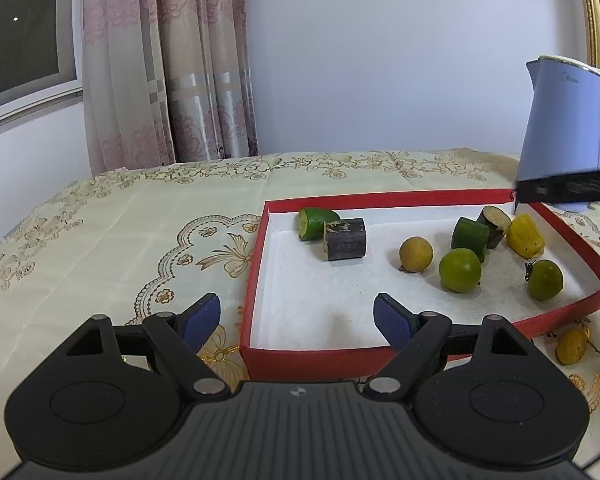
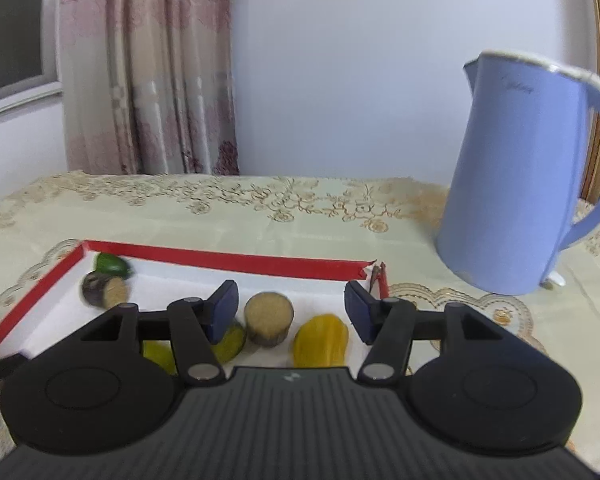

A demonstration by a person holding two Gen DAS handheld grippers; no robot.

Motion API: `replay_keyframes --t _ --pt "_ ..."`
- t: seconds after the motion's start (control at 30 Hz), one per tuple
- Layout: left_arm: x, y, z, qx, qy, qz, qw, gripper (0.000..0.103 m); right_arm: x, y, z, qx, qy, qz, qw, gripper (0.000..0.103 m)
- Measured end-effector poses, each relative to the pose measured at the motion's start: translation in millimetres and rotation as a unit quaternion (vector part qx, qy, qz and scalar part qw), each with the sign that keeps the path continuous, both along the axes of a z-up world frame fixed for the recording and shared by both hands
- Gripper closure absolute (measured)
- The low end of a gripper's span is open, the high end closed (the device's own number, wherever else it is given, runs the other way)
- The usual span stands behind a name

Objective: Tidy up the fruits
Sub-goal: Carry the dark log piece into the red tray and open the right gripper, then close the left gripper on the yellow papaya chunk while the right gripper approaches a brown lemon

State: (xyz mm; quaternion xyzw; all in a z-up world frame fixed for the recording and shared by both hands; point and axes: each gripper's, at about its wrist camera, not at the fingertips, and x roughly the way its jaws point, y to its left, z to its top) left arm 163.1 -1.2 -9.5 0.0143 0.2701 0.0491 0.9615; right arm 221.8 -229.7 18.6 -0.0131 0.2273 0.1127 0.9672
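Observation:
A shallow red box (image 1: 256,248) with a white floor holds several fruits and cut pieces. Among them are a green piece (image 1: 314,220), a dark cylinder (image 1: 346,238), a yellow round fruit (image 1: 416,254), a green round fruit (image 1: 460,270) and a yellow chunk (image 1: 525,236). My left gripper (image 1: 296,304) hangs open over the box's near left corner, nothing between its fingers. My right gripper (image 2: 291,292) is open above the box's far right part. A dark cylinder (image 2: 268,318) and a yellow chunk (image 2: 320,338) lie below its jaws, touching neither pad.
A blue kettle (image 2: 516,200) stands on the embroidered tablecloth just right of the box's far corner. One yellow fruit (image 1: 572,346) lies on the cloth outside the box's near right wall. Curtain and wall stand behind the table.

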Motion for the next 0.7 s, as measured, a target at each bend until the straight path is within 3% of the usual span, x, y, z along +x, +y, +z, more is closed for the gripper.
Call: replay_keyframes --t 0.17,0.3,0.4,0.5,0.7 --pt "-4 -5 1 -0.003 -0.004 -0.015 0.9999 0.019 -66 -14 5 0.008 -0.037 0.002 0.999 0.046" --pt "-13 -19 4 -0.011 -0.001 -0.058 0.9983 0.019 -110 -14 -5 -0.004 -0.063 -0.003 0.998 0.045" --pt "-21 -33 5 -0.017 0.001 -0.108 0.9940 0.019 -123 -13 -16 -0.021 -0.082 -0.022 0.996 0.044" --pt "-25 -47 0 -0.013 0.014 -0.148 0.9888 0.019 -123 -20 -19 0.008 -0.086 -0.036 0.996 0.033" --pt "-32 -68 -6 0.014 0.018 -0.198 0.9798 0.019 -122 -32 -25 0.029 -0.081 -0.033 0.996 0.033"
